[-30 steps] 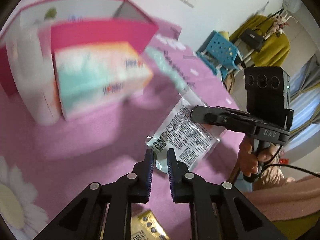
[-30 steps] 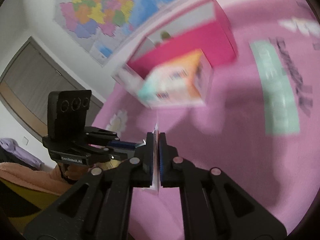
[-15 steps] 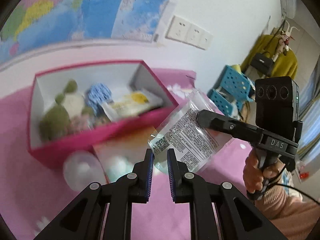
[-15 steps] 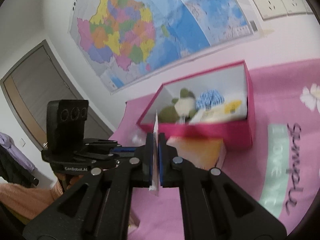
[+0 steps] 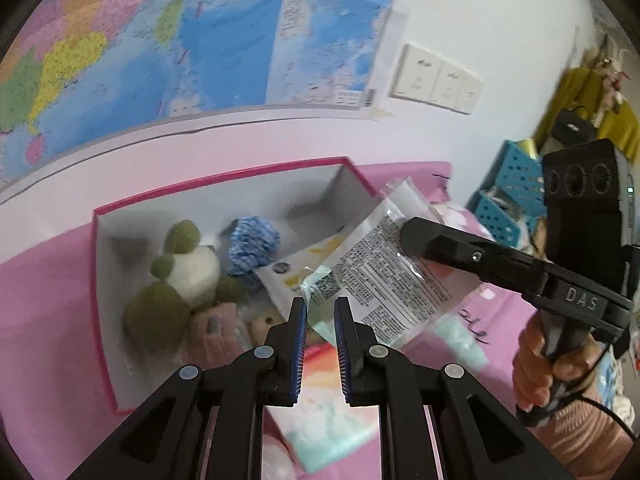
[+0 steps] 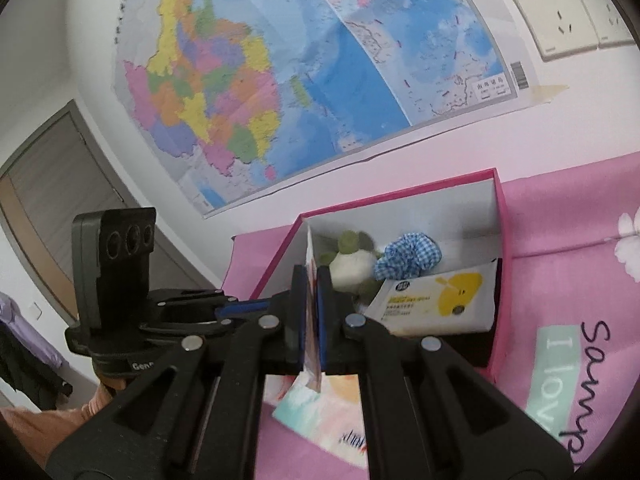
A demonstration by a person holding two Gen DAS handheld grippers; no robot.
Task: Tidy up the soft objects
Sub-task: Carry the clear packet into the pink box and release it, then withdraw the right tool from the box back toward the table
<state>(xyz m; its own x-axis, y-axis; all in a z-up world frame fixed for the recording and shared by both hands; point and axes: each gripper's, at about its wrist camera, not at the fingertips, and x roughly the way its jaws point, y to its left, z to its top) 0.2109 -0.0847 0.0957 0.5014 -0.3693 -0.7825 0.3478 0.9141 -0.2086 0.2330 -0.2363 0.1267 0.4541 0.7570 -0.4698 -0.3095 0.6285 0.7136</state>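
Fingers come first in both wrist views. We see the left gripper (image 5: 321, 320) with its jaws drawn in as far as they go, a narrow gap still between the blue pads, and the lower corner of a clear printed pouch (image 5: 380, 280) sitting in that gap; whether the pads actually press it we cannot tell. The right gripper (image 6: 313, 300) is clamped tight on the same pouch (image 6: 310, 280), seen there edge-on as a thin sheet between its fingers. From the left wrist we read "DAS" on the right gripper's black body (image 5: 500, 264), held by a hand (image 5: 552, 372); from the right wrist, "Gen…" on the left gripper's body (image 6: 192, 312).

The pouch hangs in the air over the near wall of a pink box (image 6: 502, 216), its back covered in dense small print and a square code, too fine for us to read.

Under it, on the pink cloth (image 6: 560, 224), lies a pastel tissue pack (image 6: 332, 408) against the box's near side. The cloth carries dark script, partly "Samp…", beside a mint band.

Inside the box we find a green-and-white plush toy (image 5: 180, 268), a blue checked scrunchie (image 6: 408, 256) and a white pack with a yellow figure (image 6: 436, 296).

Beyond, a map (image 6: 280, 80) and wall sockets (image 6: 560, 12).
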